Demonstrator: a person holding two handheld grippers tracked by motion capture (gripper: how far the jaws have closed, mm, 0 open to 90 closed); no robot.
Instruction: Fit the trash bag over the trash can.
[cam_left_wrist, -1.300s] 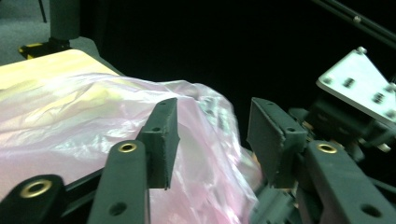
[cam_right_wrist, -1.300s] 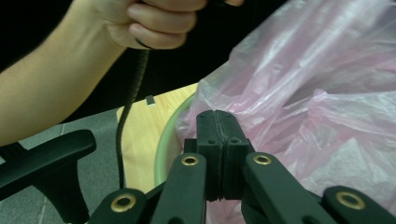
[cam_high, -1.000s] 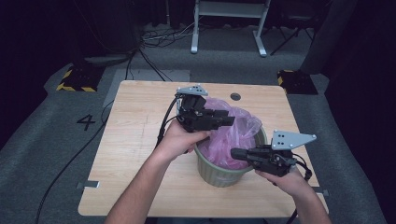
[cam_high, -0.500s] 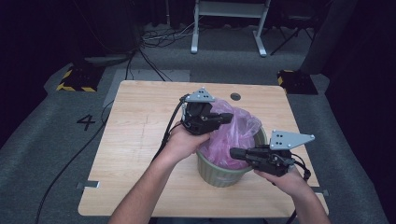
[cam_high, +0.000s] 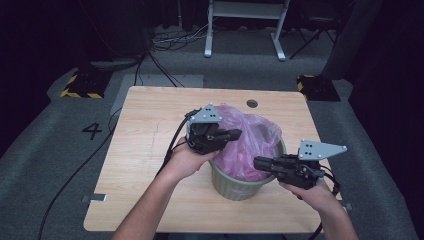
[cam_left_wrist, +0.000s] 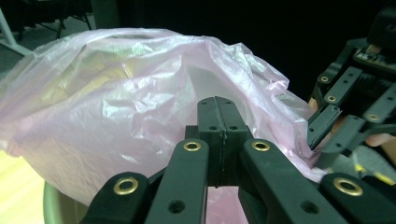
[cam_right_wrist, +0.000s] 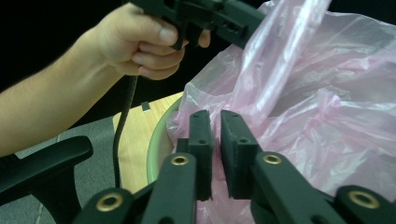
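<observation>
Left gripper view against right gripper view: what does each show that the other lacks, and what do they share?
Left gripper view: the left hand-held gripper with jaws pressed together against the pink bag, plus the right hand-held gripper at the right edge. Right gripper view: the person's left hand, a strip of the wooden table and the right hand-held gripper's slightly parted jaws. Shared: the pink bag and the green bin's rim.

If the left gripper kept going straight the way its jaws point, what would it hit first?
Most likely the pink plastic bag lining the green bin: the left gripper, jaws shut, faces the bag's bulging film. How close it is remains unclear.
</observation>
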